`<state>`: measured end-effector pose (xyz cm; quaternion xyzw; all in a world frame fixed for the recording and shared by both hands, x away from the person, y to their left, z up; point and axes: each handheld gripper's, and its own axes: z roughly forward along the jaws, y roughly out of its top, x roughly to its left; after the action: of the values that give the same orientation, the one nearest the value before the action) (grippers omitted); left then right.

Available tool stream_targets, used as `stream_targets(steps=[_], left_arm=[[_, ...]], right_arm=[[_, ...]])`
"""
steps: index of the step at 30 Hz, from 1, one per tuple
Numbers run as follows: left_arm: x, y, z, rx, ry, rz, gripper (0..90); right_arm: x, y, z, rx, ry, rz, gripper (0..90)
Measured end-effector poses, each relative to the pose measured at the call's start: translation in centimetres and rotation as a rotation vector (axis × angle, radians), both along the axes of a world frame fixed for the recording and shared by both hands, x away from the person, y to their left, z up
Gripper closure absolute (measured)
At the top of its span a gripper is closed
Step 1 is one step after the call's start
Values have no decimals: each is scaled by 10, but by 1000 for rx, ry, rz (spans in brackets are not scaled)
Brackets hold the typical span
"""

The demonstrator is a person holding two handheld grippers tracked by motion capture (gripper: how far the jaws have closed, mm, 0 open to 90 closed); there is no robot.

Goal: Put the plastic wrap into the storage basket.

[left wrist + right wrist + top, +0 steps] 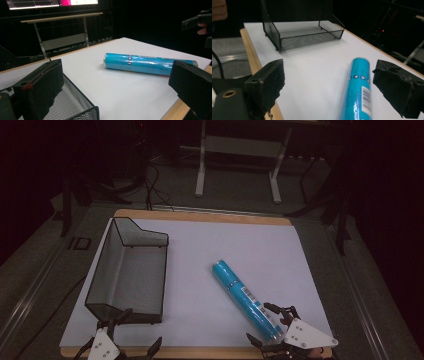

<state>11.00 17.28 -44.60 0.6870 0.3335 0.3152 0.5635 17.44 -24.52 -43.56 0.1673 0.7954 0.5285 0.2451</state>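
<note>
Currently, far left: black mesh tray (131,270) sits on the white sheet (200,250) covering the table (210,216), open side up, tall back wall away from the person. The left gripper (131,329) hovers at the tray's near corner, jaws apart, nothing between them; in the left gripper view one jaw hangs over the mesh floor. Probably staged to steady the tray.

Centre-right: the blue tube (244,300) lies flat on the sheet, diagonal, barcode up, well apart from the tray. Lying down, it offers its round side to a pinch.

Right: the right gripper (264,325) straddles the tube's near end, jaws wide, one on each side, pads not yet pressing. The right gripper view looks along the tube toward the tray, so likely a grab-and-carry into the tray.
</note>
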Motion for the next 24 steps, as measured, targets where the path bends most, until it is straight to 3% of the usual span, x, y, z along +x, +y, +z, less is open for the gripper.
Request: stream_targets(steps=[6, 11, 17, 24], left_arm=[[-2, -1, 0, 0, 2, -14, 2], [-3, -3, -1, -3, 10, -21, 2], [-4, -3, -1, -9, 3, -16, 2], [-4, -3, -1, -5, 2, -13, 2]], right_arm=[[4, 6, 5, -5, -8, 15, 102], [9, 7, 9, -7, 17, 20, 102], [22, 9, 20, -15, -43, -13, 101], [39, 11, 28, -25, -38, -33, 101]])
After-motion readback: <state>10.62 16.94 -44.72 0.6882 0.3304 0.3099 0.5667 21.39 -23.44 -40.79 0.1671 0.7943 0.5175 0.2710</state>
